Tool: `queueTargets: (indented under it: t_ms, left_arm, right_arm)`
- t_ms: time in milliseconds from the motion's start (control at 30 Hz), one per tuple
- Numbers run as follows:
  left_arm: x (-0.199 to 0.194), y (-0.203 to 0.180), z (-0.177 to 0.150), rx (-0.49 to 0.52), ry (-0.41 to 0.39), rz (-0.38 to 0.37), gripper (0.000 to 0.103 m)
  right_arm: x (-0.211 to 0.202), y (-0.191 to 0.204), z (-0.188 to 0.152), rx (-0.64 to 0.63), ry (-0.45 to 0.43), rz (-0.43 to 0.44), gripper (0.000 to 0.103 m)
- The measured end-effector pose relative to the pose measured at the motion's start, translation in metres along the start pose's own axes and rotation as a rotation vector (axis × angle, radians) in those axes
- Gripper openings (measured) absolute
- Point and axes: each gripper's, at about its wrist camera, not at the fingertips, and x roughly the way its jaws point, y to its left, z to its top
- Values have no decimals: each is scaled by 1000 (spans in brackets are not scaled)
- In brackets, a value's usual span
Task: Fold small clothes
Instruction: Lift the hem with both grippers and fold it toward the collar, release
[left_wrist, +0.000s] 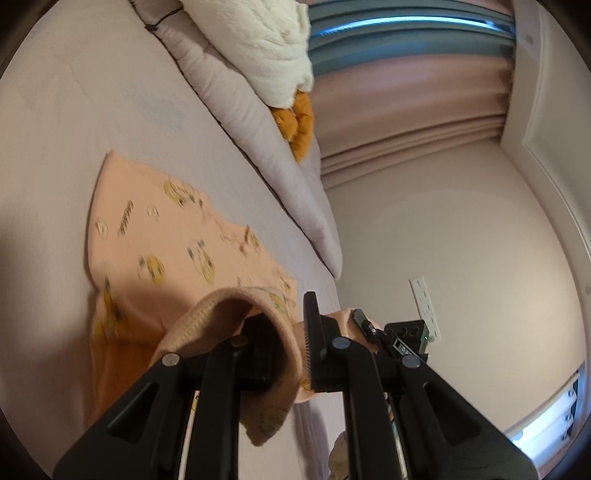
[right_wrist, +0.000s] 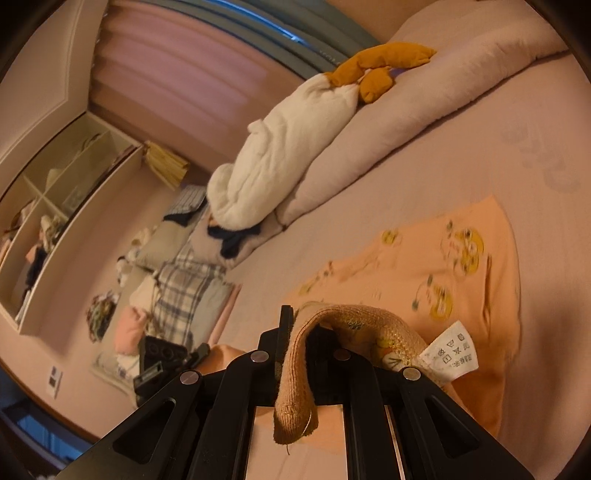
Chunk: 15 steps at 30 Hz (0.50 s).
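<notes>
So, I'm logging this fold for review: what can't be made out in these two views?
- Printed pattern on the peach garment: motion-blurred, both views.
- Care label: print too small to read, right wrist view.
- Ribbed hem covers the right gripper pads.
- In the left wrist view, the hem hides one finger of the left gripper.
- Garment's near part: behind the gripper frames.

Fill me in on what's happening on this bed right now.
A person is folding a small peach garment printed with yellow cartoons on the bed. The left gripper and right gripper each have their jaws shut on its ribbed hem, lifting that edge while the rest lies flat. A care label hangs exposed.
</notes>
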Motion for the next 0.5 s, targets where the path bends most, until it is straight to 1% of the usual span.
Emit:
queueTargets:
  t_ms: [100, 300, 400, 433, 500]
  left_arm:
    - [10, 12, 20, -32, -15, 34, 10]
    - [26, 44, 46, -116, -31, 91, 10]
    - [33, 62, 54, -172, -25, 133, 10]
    - [32, 66, 57, -188, -22, 139, 10]
    - [37, 77, 62, -246, -13, 141, 10]
  right_arm:
    - [10, -11, 12, 25, -7, -26, 10]
    - [35, -43, 32, 106, 0, -132, 10]
    - [46, -58, 36, 144, 28, -183, 10]
    - [51, -63, 37, 161, 47, -211, 10]
    - [57, -72, 37, 198, 76, -230, 10]
